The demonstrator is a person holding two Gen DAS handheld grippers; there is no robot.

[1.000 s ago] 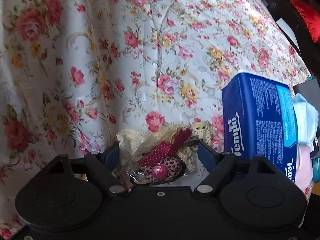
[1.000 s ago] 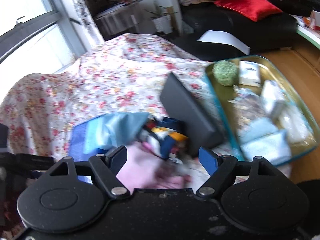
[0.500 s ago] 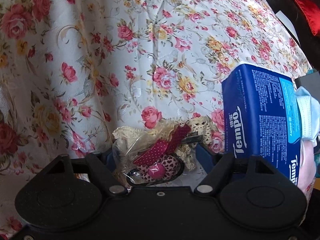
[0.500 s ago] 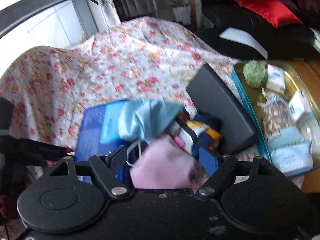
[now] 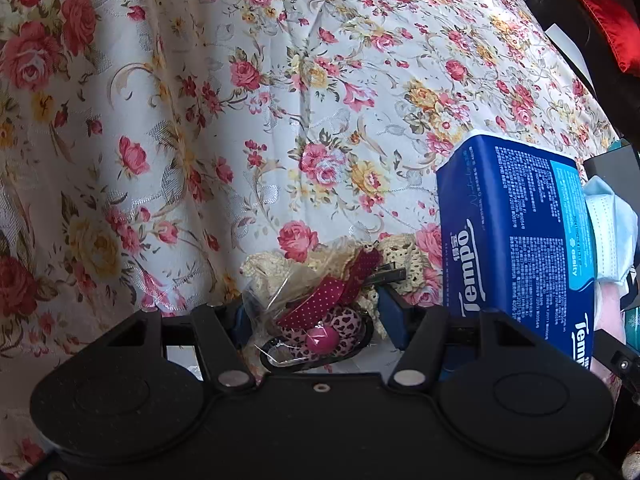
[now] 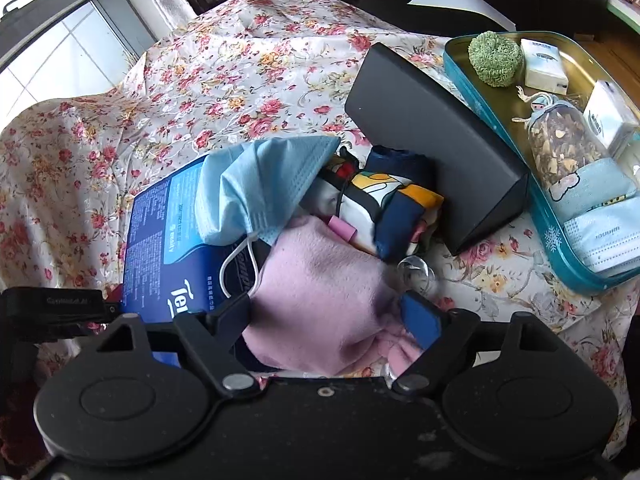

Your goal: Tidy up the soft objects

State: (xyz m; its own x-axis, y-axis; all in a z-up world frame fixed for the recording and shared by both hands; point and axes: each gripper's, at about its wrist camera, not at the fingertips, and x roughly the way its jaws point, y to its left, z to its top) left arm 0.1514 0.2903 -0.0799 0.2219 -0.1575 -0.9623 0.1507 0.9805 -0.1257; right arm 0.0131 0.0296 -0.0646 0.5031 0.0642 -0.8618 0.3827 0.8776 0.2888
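Now your left tool has just been closing around the bagged hair bow on the table; your right tool gapes over the pink cloth beside the tissue pack.

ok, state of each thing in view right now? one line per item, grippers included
left gripper: jaws have just been closing, pads against the bagged hair accessory
right gripper: open, straddling the pink cloth
Tempo tissue pack: sealed, lying flat
blue face mask: crumpled on the pile
black box: closed, tilted
teal tin tray: open, part filled
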